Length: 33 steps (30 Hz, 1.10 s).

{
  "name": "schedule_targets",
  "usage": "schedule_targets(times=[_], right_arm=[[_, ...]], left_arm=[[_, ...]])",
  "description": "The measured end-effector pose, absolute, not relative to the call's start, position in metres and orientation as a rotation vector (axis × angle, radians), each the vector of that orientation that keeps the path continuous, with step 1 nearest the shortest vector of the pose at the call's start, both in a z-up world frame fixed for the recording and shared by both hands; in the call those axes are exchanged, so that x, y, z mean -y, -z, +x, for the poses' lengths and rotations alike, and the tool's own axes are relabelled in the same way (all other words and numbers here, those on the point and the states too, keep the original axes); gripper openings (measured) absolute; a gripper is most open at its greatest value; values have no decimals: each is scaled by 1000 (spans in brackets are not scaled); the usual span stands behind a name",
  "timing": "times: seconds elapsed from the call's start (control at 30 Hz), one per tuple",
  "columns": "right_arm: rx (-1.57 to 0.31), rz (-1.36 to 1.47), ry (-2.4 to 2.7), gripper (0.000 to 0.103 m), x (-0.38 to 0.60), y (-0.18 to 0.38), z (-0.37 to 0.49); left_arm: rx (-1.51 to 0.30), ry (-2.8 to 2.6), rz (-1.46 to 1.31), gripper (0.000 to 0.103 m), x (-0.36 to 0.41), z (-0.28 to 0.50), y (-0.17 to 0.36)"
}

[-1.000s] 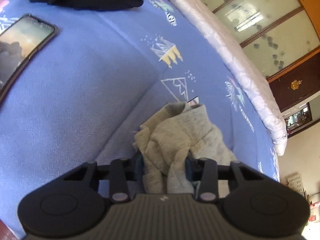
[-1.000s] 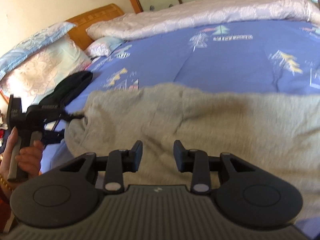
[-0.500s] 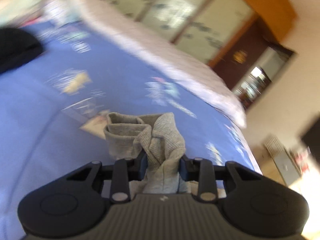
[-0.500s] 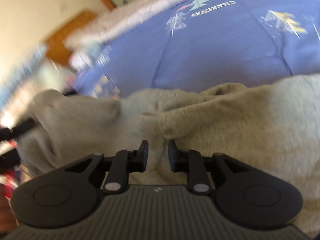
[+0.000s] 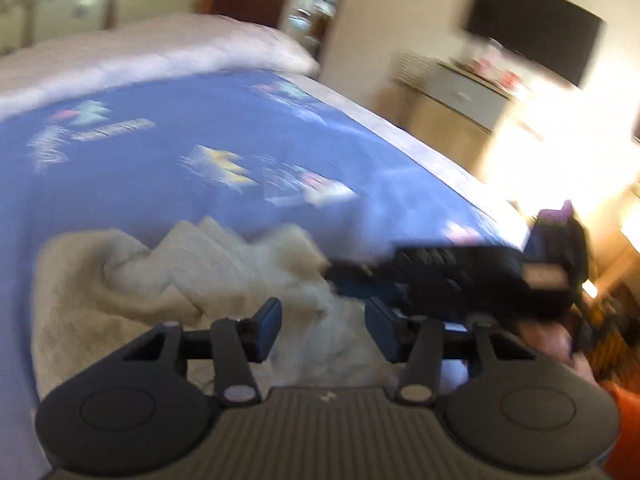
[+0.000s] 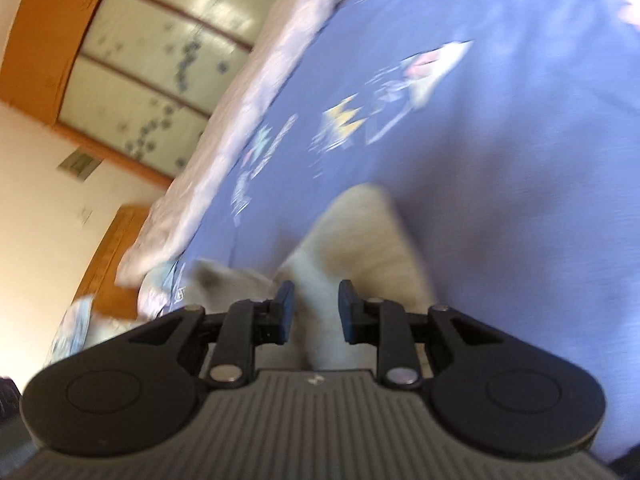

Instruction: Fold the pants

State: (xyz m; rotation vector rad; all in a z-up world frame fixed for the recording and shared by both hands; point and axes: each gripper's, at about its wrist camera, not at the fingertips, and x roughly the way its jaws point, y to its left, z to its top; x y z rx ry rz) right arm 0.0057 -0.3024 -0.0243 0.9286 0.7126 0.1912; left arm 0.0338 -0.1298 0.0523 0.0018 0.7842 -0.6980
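Left hand-held gripper (image 5: 323,326): fingers spread, nothing pinched, grey pants (image 5: 168,280) bunched on the bed (image 5: 168,160) from 9 to 12 o'clock of it. Prob. let go so the cloth can settle for a fresh grab. Right hand-held gripper (image 6: 311,312): fingers set either side of a pants fold w/ gaps showing, so not a firm pinch; blur, can't tell beyond that. Cloth runs to 1 o'clock over the blue sheet (image 6: 520,160). In left view, right tool sits at 2 o'clock, close, likely to steady that end.
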Motion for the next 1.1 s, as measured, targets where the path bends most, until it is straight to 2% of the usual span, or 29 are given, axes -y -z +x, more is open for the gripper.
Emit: schedule_targets(times=[0.1, 0.23, 0.4, 0.47, 0.5, 0.53, 0.57, 0.6, 0.67, 0.83, 0.93, 1.0, 1.07, 1.1], right_arm=[[-688, 916, -202, 35, 309, 19, -6], [-643, 845, -296, 63, 296, 12, 2], [-673, 675, -371, 67, 277, 15, 34], [-704, 604, -396, 75, 262, 19, 52], [-735, 578, -402, 75, 255, 22, 59], [-783, 555, -408, 68, 248, 26, 67], [-819, 541, -423, 36, 242, 25, 69], [-830, 534, -449, 22, 237, 22, 70], [-789, 502, -449, 19, 234, 5, 62], [-577, 638, -398, 18, 282, -38, 27], [-587, 587, -276, 19, 305, -29, 18], [-698, 629, -178, 27, 314, -3, 27], [-766, 633, -74, 51, 320, 20, 31], [-754, 650, -49, 56, 322, 22, 28]], left_arm=[[-718, 697, 1, 55, 107, 18, -65], [-716, 522, -133, 64, 39, 20, -75], [-868, 294, -389, 64, -40, 28, -41], [-894, 256, -443, 64, -56, 24, -28], [-905, 240, -449, 64, -61, 24, -22], [-916, 227, -450, 64, -63, 23, -17], [-927, 219, -450, 64, -65, 23, -13], [-937, 219, -455, 64, -65, 23, -10], [-937, 240, -463, 64, -63, 25, -9], [-894, 310, -407, 66, -42, 28, -26], [-892, 339, -362, 69, -22, 32, -29], [-957, 320, -291, 69, -3, 39, -20], [-1025, 281, -191, 69, 14, 47, -5], [-1048, 265, -161, 69, 18, 48, 3]])
